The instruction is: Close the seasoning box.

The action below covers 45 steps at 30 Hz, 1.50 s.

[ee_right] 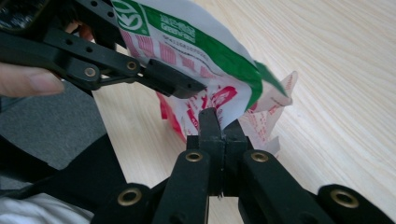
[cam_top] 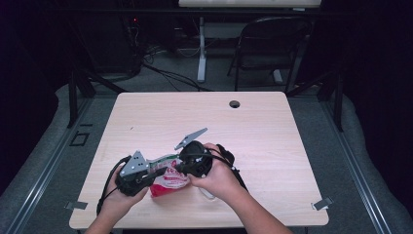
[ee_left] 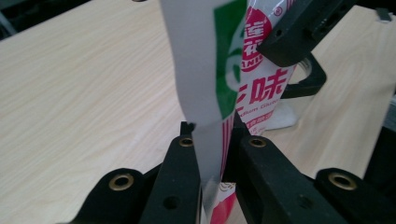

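Observation:
A snack bag, printed red, white and green, is held up between my two grippers just above the wooden table near its front edge. My left gripper is shut on one edge of the bag, with the film pinched between its pads. My right gripper comes from the other side and is shut on a crumpled edge of the bag. In the left gripper view my left gripper points up the bag. In the right gripper view my right gripper has its jaws tight together on the film.
A round cable hole sits near the table's far edge. Behind the table stand a folding chair and a white desk leg. Metal clips mark the front corners. A white scrap lies under the bag.

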{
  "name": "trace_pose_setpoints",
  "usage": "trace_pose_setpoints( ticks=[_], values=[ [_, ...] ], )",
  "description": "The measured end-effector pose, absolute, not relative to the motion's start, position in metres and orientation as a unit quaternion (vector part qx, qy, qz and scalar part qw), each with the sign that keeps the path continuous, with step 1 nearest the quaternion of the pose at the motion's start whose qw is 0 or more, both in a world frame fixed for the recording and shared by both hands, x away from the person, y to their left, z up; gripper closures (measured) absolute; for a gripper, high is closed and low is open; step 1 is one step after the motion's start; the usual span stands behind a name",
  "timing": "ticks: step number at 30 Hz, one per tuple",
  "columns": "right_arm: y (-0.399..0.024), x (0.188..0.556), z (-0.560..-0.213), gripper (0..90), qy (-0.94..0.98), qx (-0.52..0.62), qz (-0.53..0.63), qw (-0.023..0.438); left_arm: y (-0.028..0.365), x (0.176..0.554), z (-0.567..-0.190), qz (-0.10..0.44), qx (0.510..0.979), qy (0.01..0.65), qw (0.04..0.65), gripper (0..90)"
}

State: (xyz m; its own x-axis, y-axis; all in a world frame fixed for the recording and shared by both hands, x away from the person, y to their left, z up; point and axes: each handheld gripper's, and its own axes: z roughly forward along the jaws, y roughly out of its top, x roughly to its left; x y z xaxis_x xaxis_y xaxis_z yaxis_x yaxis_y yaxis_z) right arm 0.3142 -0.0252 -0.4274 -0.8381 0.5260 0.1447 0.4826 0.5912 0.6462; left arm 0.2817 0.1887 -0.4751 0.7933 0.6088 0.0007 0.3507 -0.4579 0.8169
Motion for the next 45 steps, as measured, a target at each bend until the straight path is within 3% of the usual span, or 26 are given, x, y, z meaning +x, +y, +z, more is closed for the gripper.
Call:
trace_pose_setpoints(
  ticks=[4,9,14,25,45],
  values=[
    [-0.031,0.315,-0.433,90.0,0.887,0.293,0.355,0.023,0.192,0.286,-0.483,0.089,0.844,0.279,0.45,66.4],
    [-0.032,0.313,-0.433,90.0,0.888,0.29,0.357,0.02,0.195,0.283,-0.505,0.094,0.847,0.288,0.437,53.9],
    [-0.033,0.311,-0.433,90.0,0.888,0.287,0.358,0.026,0.202,0.287,-0.516,0.052,0.824,0.317,0.467,46.3],
    [-0.043,0.302,-0.439,90.0,0.882,0.293,0.369,0.021,0.199,0.287,-0.533,0.03,0.823,0.34,0.453,36.8],
    [-0.054,0.292,-0.448,90.0,0.871,0.299,0.389,0.015,0.183,0.29,-0.566,0.014,0.841,0.333,0.426,29.0]
  ],
)
